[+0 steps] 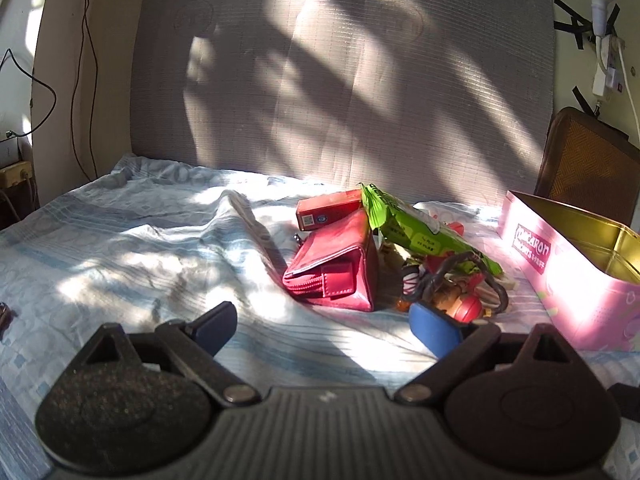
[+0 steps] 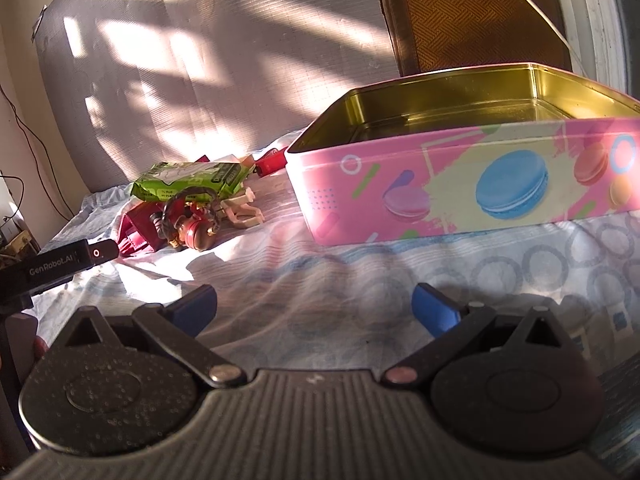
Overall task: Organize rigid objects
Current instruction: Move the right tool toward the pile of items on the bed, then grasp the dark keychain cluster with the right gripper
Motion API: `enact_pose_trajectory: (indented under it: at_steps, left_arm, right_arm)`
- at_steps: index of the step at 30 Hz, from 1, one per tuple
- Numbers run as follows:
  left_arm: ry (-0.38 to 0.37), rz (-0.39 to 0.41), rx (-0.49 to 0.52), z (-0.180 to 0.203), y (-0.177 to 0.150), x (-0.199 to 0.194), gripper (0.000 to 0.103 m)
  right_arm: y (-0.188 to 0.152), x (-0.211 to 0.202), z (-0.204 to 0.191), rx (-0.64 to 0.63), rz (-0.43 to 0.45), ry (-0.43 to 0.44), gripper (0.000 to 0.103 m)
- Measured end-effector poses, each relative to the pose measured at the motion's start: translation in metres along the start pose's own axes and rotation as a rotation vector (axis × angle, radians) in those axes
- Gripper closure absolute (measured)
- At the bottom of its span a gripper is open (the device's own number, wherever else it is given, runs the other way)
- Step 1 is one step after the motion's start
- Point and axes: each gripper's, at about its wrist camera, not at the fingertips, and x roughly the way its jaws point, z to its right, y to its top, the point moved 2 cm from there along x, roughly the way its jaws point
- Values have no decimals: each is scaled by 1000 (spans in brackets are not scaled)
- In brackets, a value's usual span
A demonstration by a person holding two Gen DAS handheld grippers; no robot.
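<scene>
Between the spread blue pads of the right gripper (image 2: 314, 306) lies only rumpled bedsheet (image 2: 520, 264); its fingers stand wide apart and grip nothing. Just beyond it sits the pink macaron tin (image 2: 460, 176), lid off, its gold inside lit by sun; the part of the floor that shows looks bare, though the near wall hides the rest, so I cannot be sure. Left of the tin, close to its corner, the clutter is heaped: a green snack packet (image 2: 188, 178) on top, a small figure with red headphones (image 2: 192, 224) leaning at the front, a pale wooden piece (image 2: 244, 210) beside it toward the tin, and a small red thing (image 2: 270, 164) behind, near the tin's far corner.

The left gripper (image 1: 324, 326) also has its fingers set wide apart, holding nothing, and is held low over the sheet (image 1: 120, 248), pointing at the same heap. From this side the red wallet (image 1: 336, 268) is the nearest item, just ahead of the gap between the pads, well left of the tin (image 1: 560, 264). A red carton (image 1: 326, 210) lies behind the wallet, the green packet (image 1: 416, 232) slants over both toward the tin, and the headphone figure (image 1: 460, 292) sits just past the right-hand pad, between wallet and tin.
</scene>
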Motion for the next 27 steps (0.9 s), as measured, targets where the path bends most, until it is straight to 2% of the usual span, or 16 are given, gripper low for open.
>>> enact_pose_trajectory:
  at_steps: [4, 6, 9, 10, 11, 13, 16, 20, 22, 24, 27]
  left_arm:
    - [4, 28, -11, -2, 0, -5, 6]
    - [8, 42, -32, -6, 0, -7, 5]
    - [42, 66, -91, -17, 3, -11, 5]
    - [59, 72, -113, -22, 4, -11, 5]
    - [72, 75, -130, -26, 4, -12, 6]
    - [102, 83, -175, -36, 6, -12, 6]
    - [137, 92, -223, -46, 8, -12, 6]
    - [156, 96, -266, -56, 9, -11, 6]
    - [162, 93, -283, -59, 9, -10, 6]
    - [159, 83, -293, -61, 8, -8, 6]
    - [153, 84, -300, -63, 8, -9, 5]
  right_arm:
    - [0, 0, -5, -25, 3, -2, 0]
    - [0, 0, -12, -58, 12, 13, 4]
    - [7, 9, -29, -141, 4, 63, 26]
    - [13, 13, -37, -173, 0, 88, 41]
    - [21, 17, -46, -203, 6, 110, 49]
    - [38, 24, -69, -290, 55, 138, 51]
    - [53, 47, -113, -532, 134, 129, 51]
    - [54, 96, -155, -766, 100, 118, 52]
    - [50, 117, -167, -860, 98, 75, 54]
    - [48, 132, -172, -915, 103, 32, 67]
    - [52, 126, -168, -911, 182, -31, 93]
